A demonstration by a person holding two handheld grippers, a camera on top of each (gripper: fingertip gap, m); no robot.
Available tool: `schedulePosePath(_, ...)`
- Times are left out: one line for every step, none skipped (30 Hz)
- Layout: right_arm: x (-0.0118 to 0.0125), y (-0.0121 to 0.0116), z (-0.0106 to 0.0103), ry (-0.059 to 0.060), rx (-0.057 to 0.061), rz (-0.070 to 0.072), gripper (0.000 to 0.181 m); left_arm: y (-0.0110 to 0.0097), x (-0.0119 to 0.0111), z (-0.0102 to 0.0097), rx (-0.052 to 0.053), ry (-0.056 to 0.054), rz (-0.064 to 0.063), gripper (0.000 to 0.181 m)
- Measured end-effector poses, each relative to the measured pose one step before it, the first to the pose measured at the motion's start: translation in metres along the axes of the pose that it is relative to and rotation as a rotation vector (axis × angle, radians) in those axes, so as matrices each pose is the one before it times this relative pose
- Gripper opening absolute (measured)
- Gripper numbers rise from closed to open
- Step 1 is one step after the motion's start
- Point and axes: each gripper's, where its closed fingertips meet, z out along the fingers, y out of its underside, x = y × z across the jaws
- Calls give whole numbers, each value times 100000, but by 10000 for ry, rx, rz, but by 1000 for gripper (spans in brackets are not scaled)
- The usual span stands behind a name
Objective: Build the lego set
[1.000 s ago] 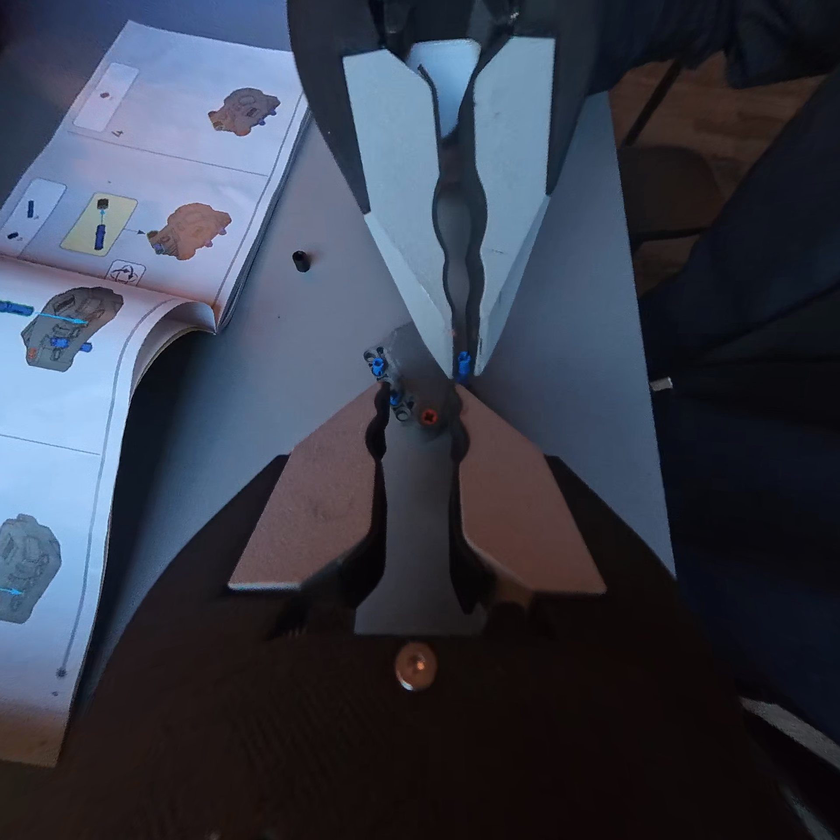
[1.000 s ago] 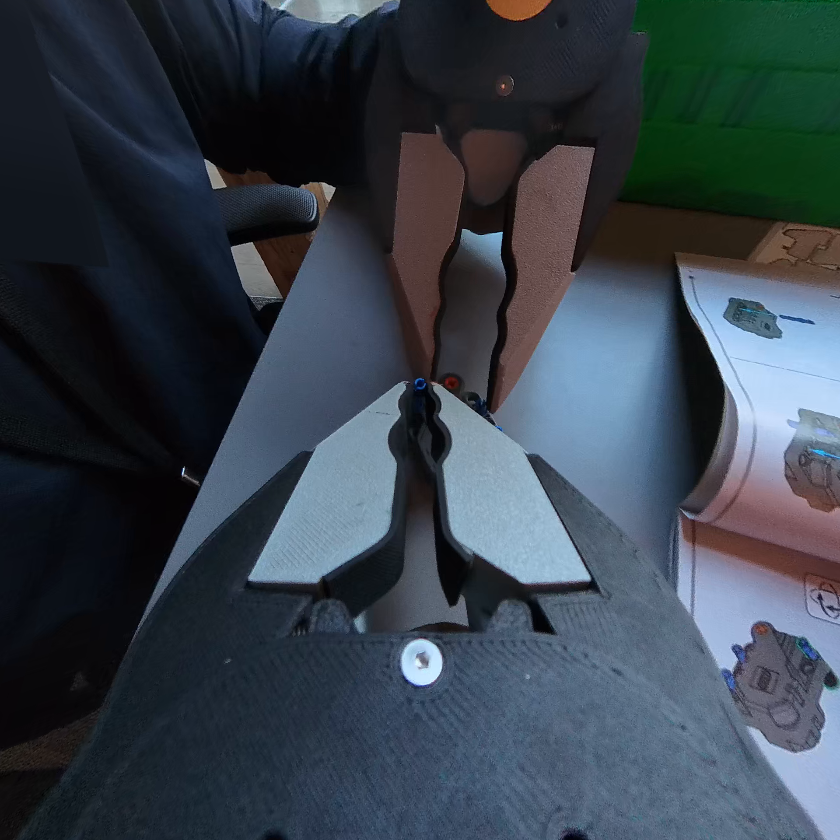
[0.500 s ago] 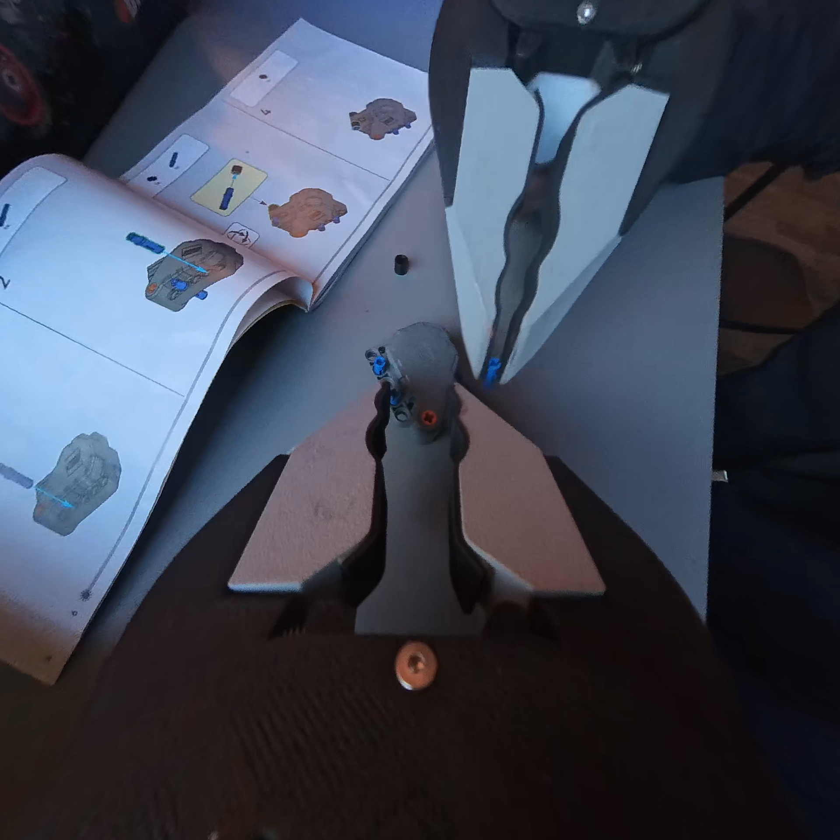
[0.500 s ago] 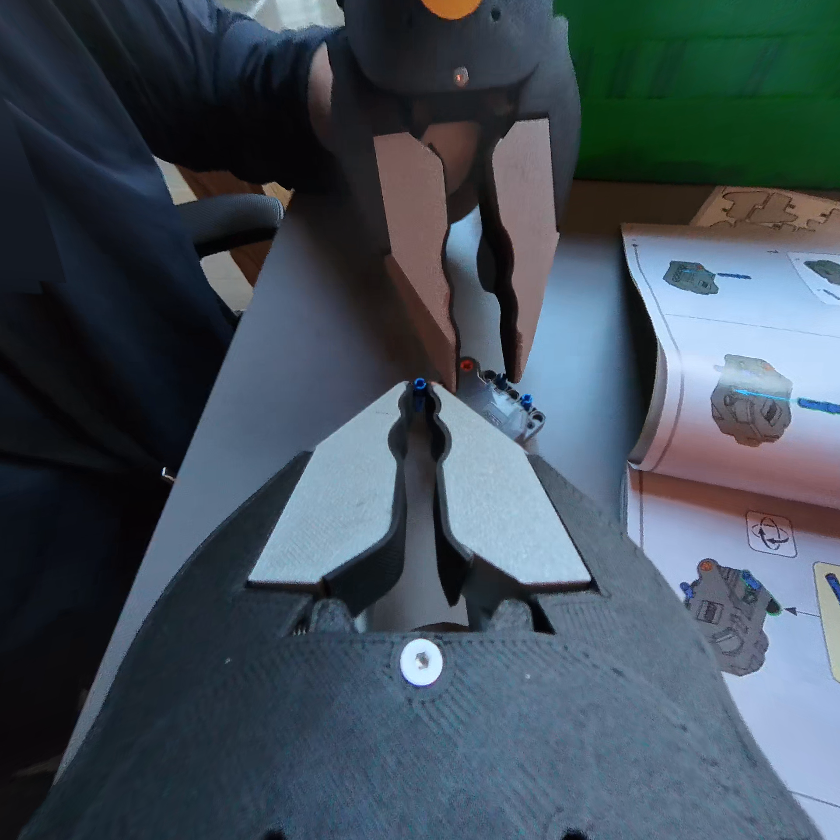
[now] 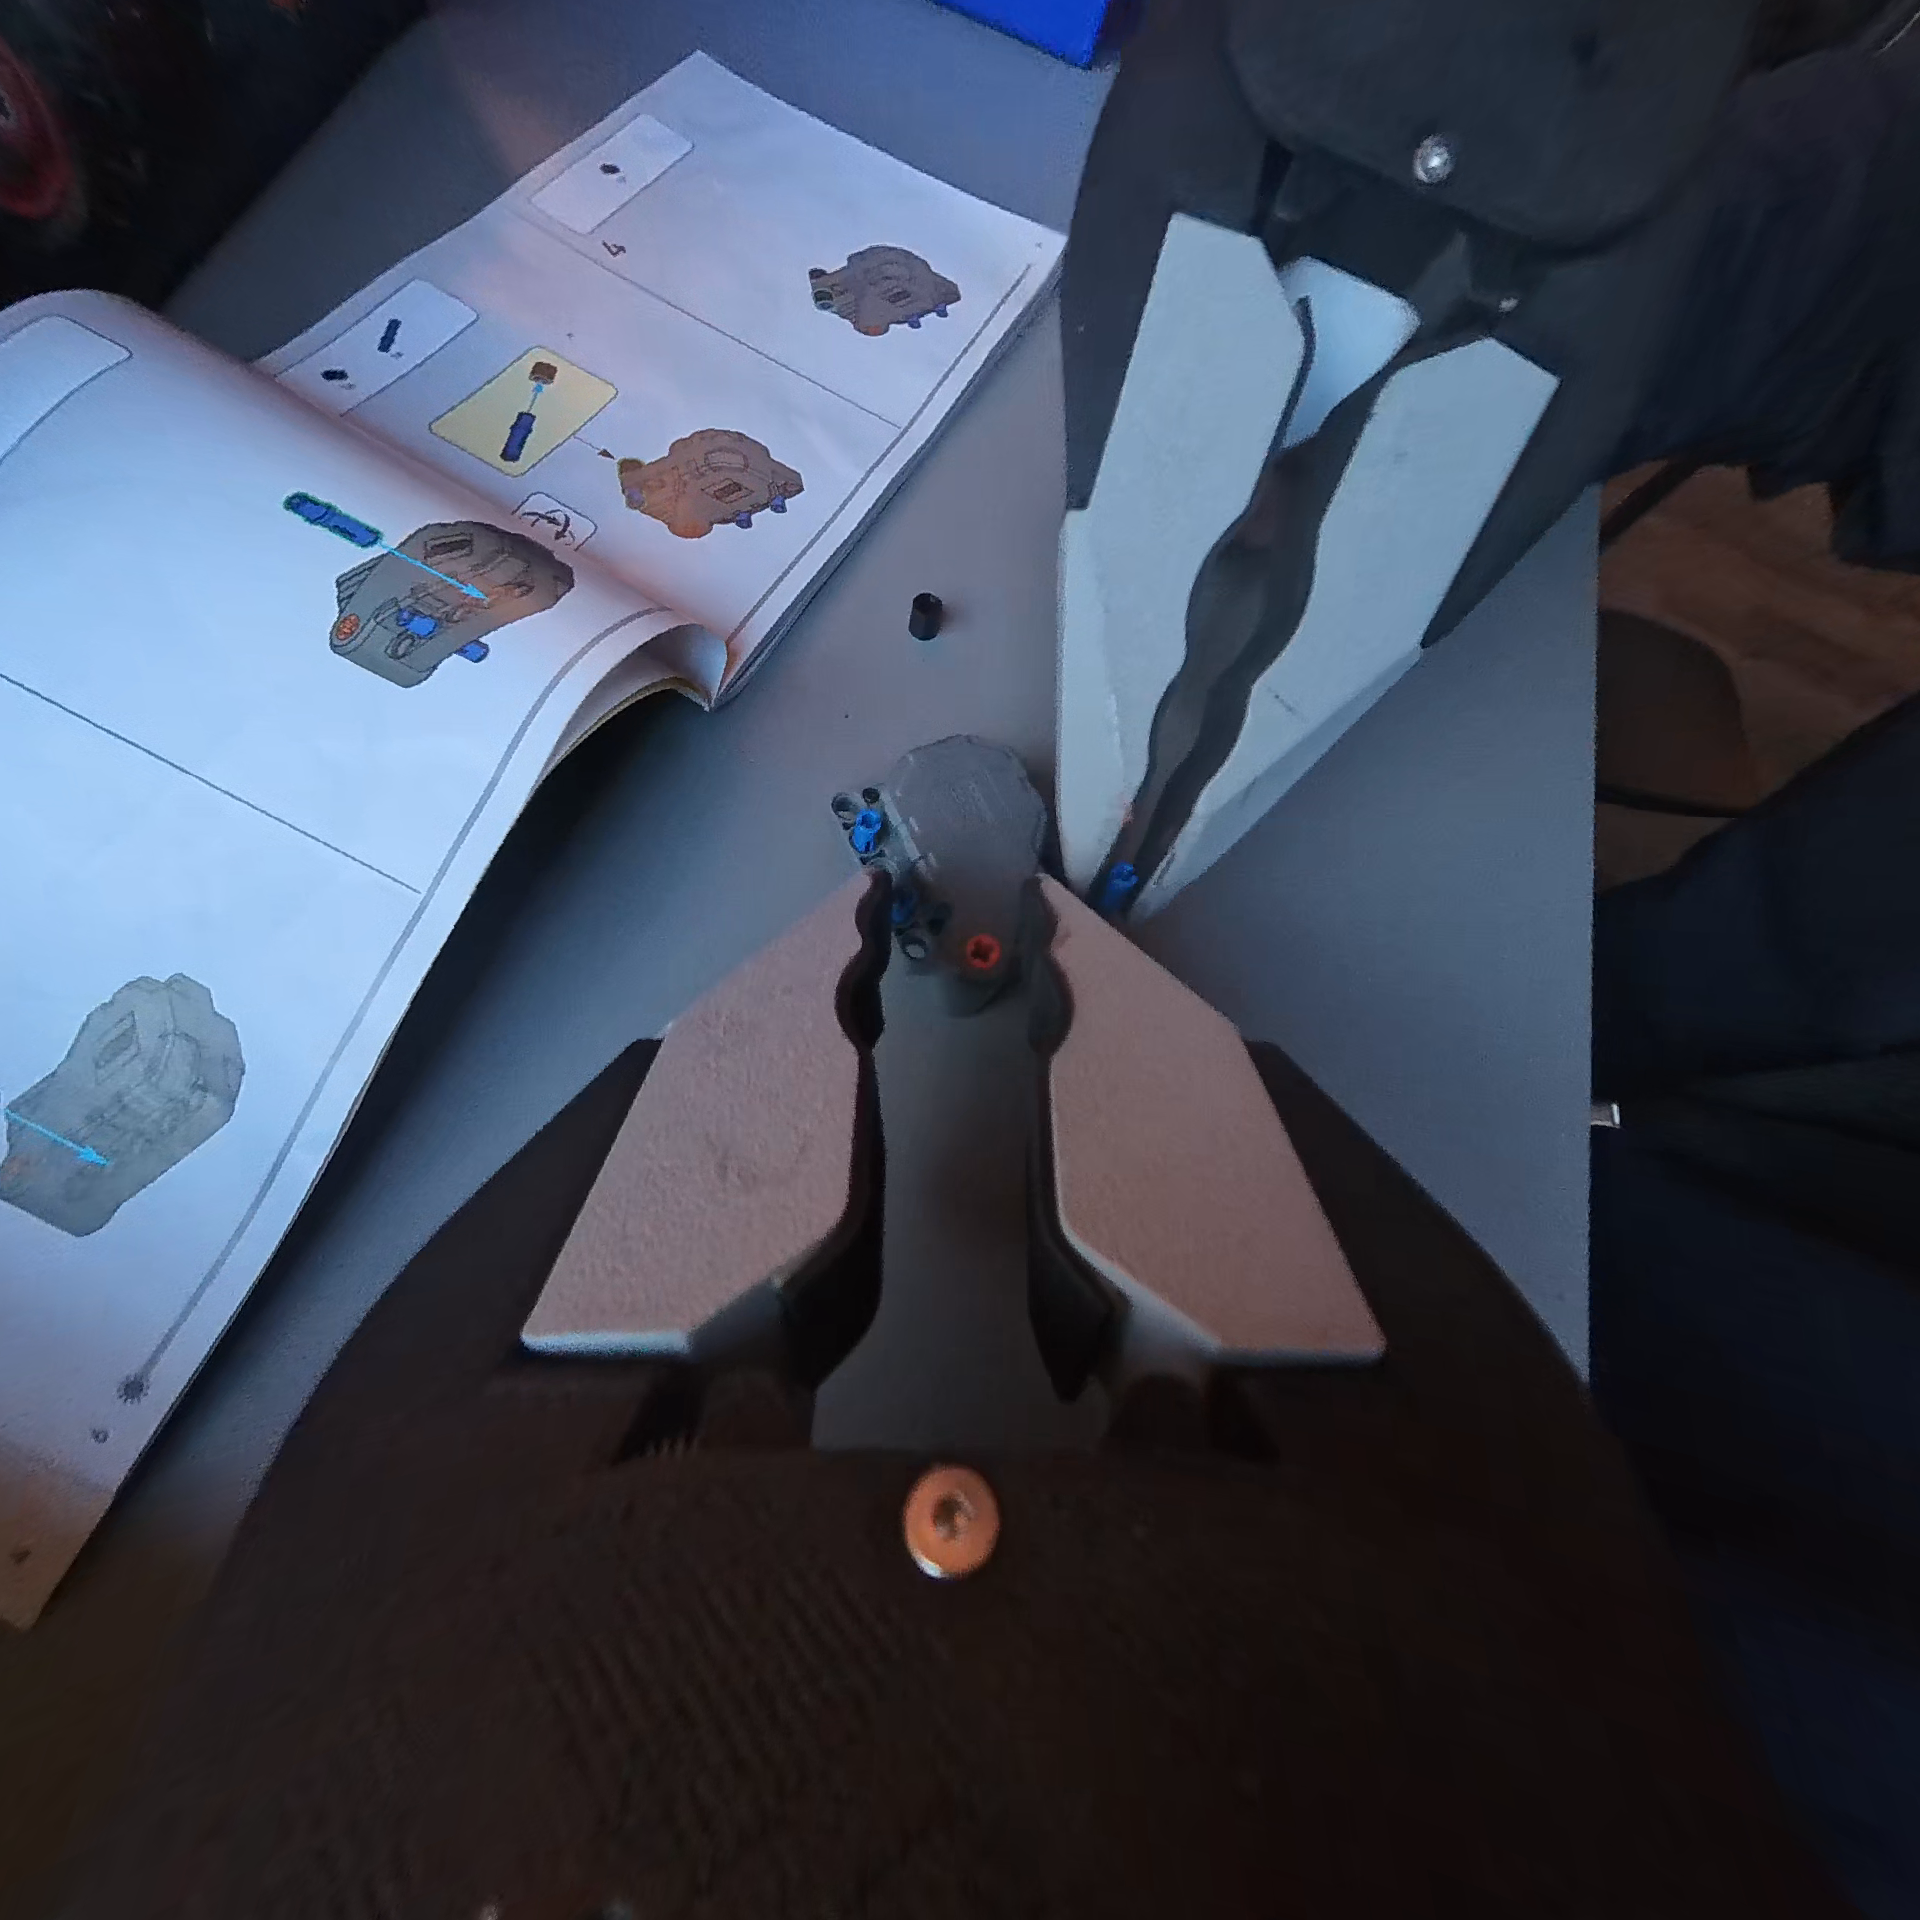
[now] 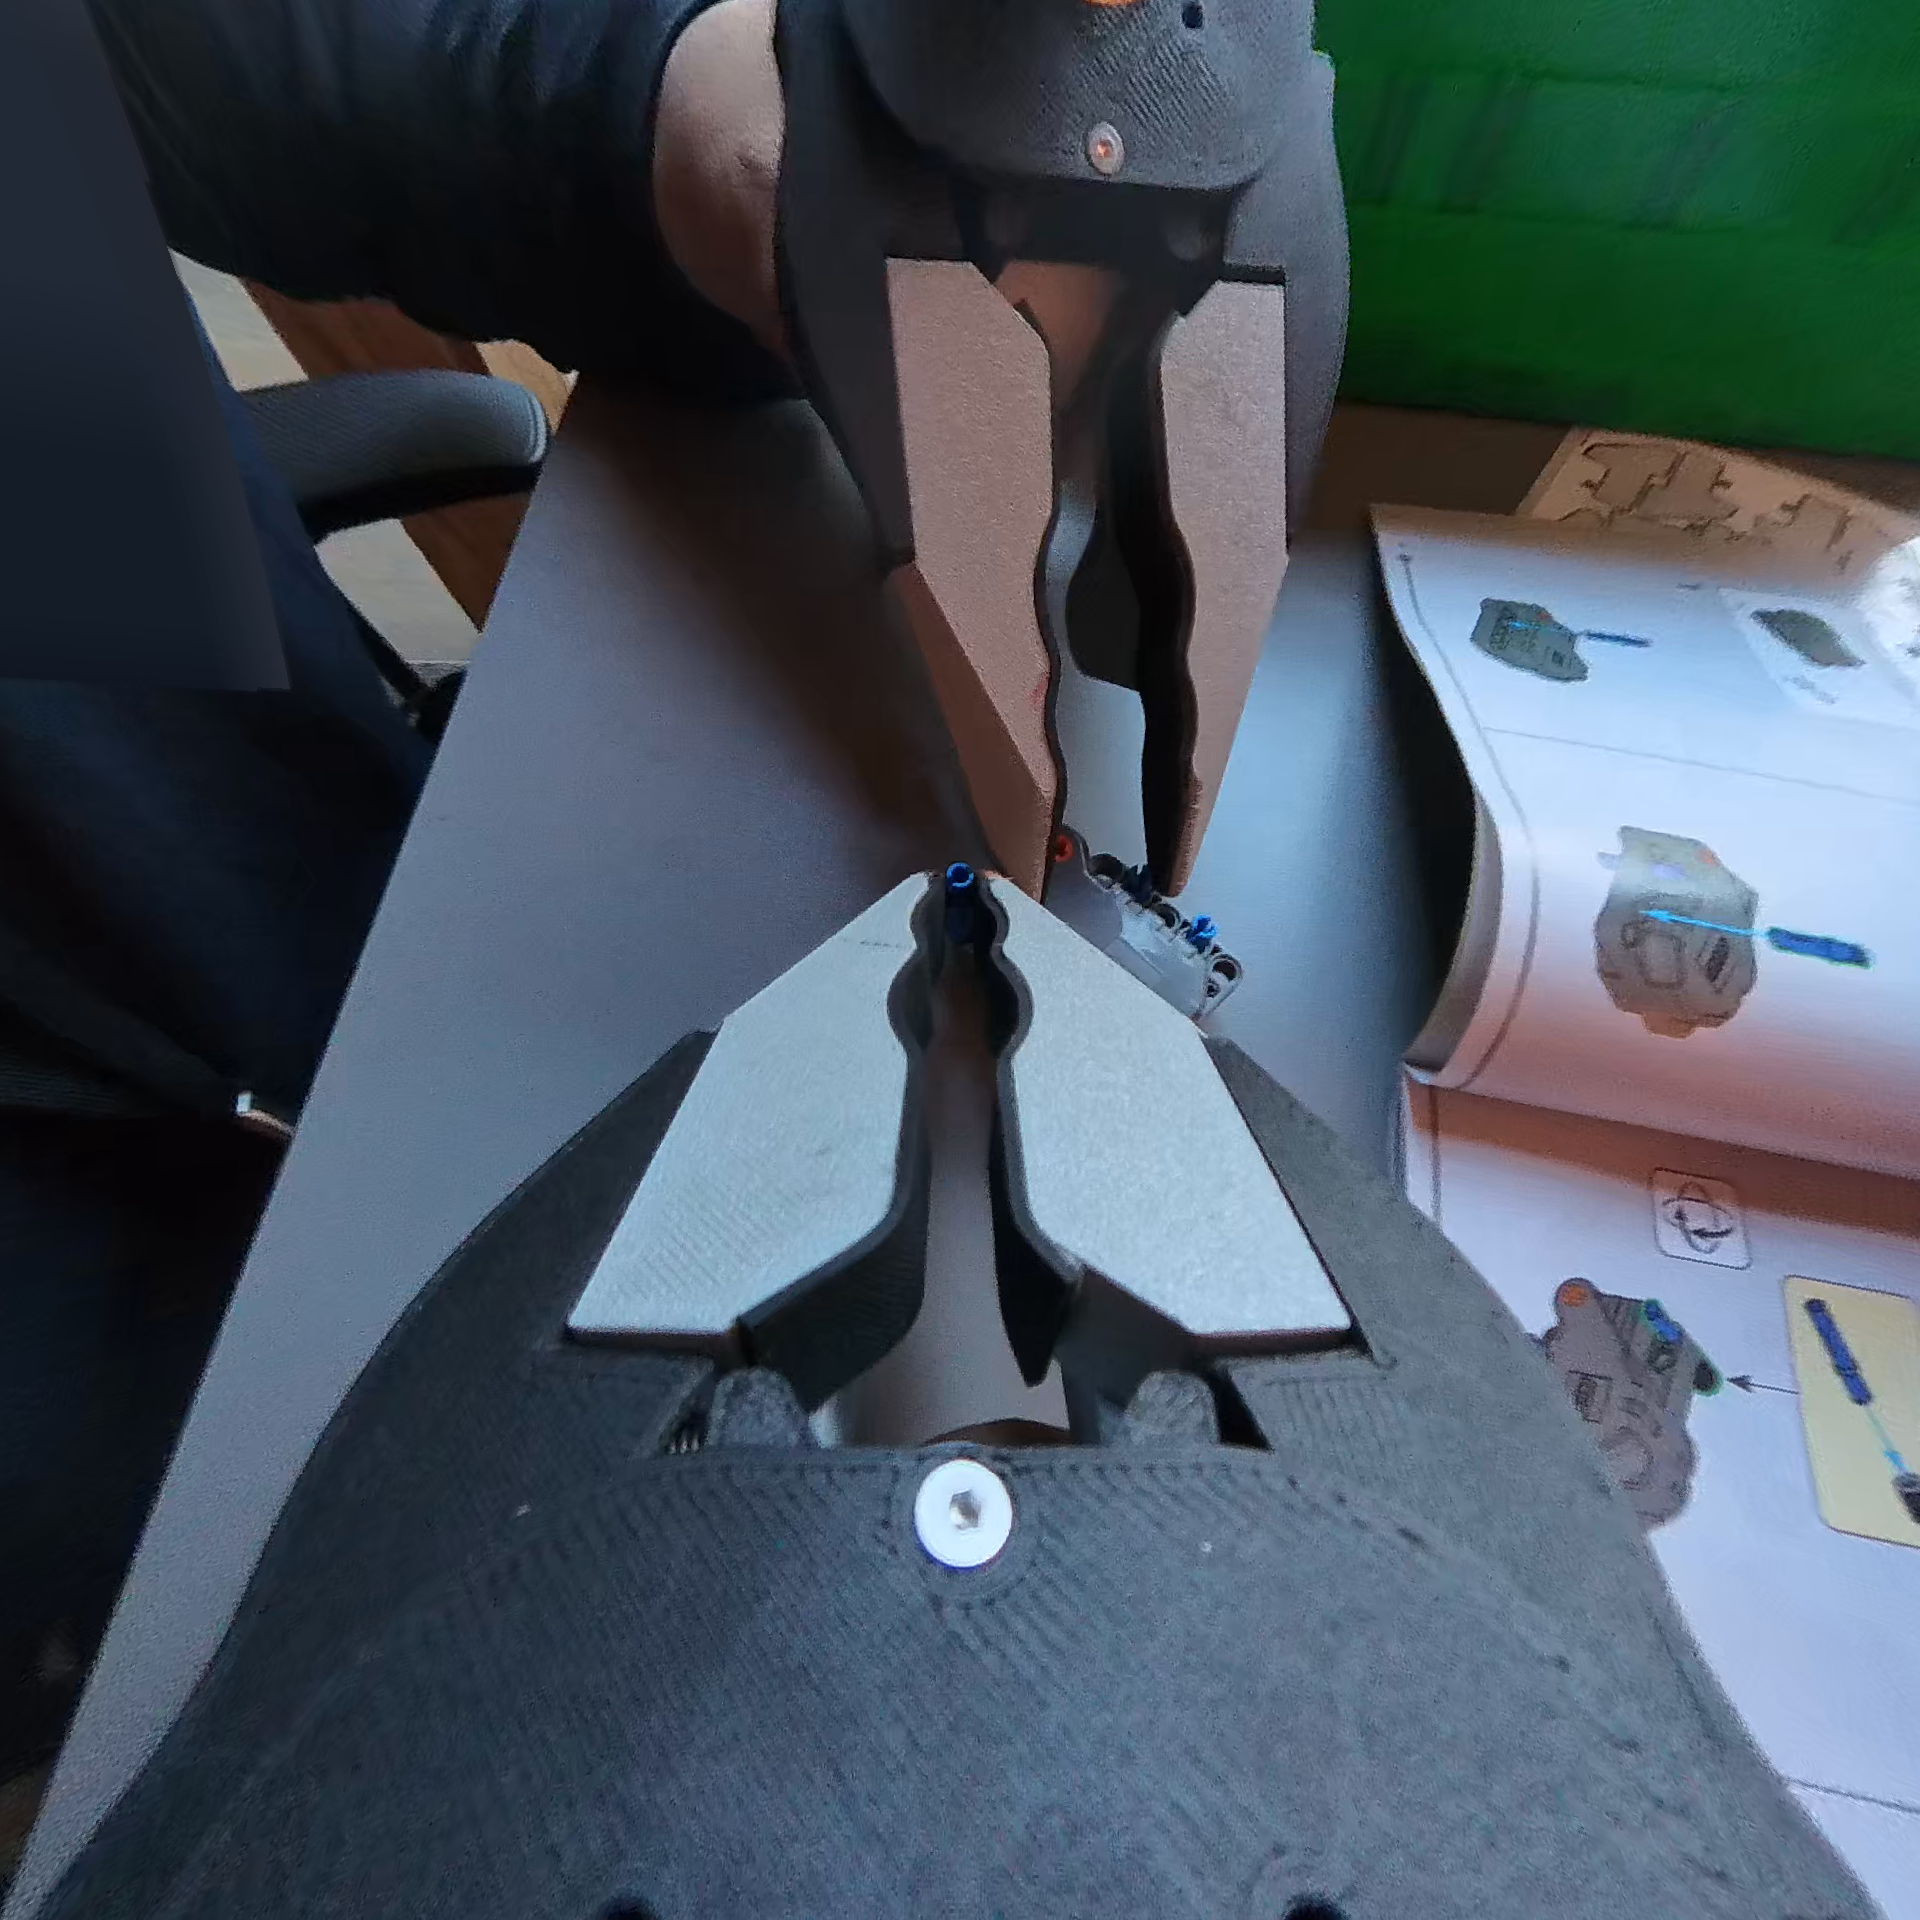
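The grey lego assembly (image 5: 961, 831), rounded and matte with blue pegs and an orange-red socket, sits on the smooth grey table (image 5: 1351, 1039) beside an open glossy instruction booklet (image 5: 312, 727). The left gripper (image 5: 956, 904), with tan textured fingers, clamps the assembly at a narrow gap. The right gripper (image 6: 958, 883), pale grey, is nearly shut on a small blue pin (image 6: 957, 881), mostly hidden between its tips. A black bush (image 5: 924, 615) lies apart
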Motion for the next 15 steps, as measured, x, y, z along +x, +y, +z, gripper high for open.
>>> schedulePosePath(158,41,-38,149,-21,-119,1,3,-50,-7,27,65,-100,22)
schedulePosePath(40,41,-43,43,-4,-81,1,8,-13,-5,17,71,-72,22)
schedulePosePath(-4,29,-38,-9,-5,-4,1,6,-6,1,10,53,-58,22)
schedulePosePath(83,59,-20,21,-21,48,1,-5,-17,4,11,20,-23,22)
schedulePosePath(123,61,-5,33,-33,62,1,-15,-54,-4,12,-20,2,22)
schedulePosePath(34,19,-10,-25,1,42,1,-12,-48,-6,7,-11,-3,22)
schedulePosePath(15,23,-10,-16,-4,15,1,2,4,3,2,10,-19,22)
schedulePosePath(0,17,-2,9,-5,-55,1,-3,5,2,2,2,-4,22)
schedulePosePath(-10,9,2,45,-14,-109,1,4,0,4,-3,-4,10,22)
schedulePosePath(-5,4,16,57,-34,-113,1,-10,3,0,-2,-1,3,22)
schedulePosePath(1,0,21,56,-73,-85,1,-14,0,12,3,2,-4,22)
schedulePosePath(-14,9,34,61,-120,-68,1,-19,1,15,10,-3,-2,22)
schedulePosePath(-14,4,45,90,-175,-109,1,-27,12,40,20,-11,1,22)
schedulePosePath(-14,7,36,125,-210,-186,1,-26,14,26,13,-20,28,22)
schedulePosePath(-34,17,38,137,-208,-206,1,-58,-8,-7,24,-41,33,22)
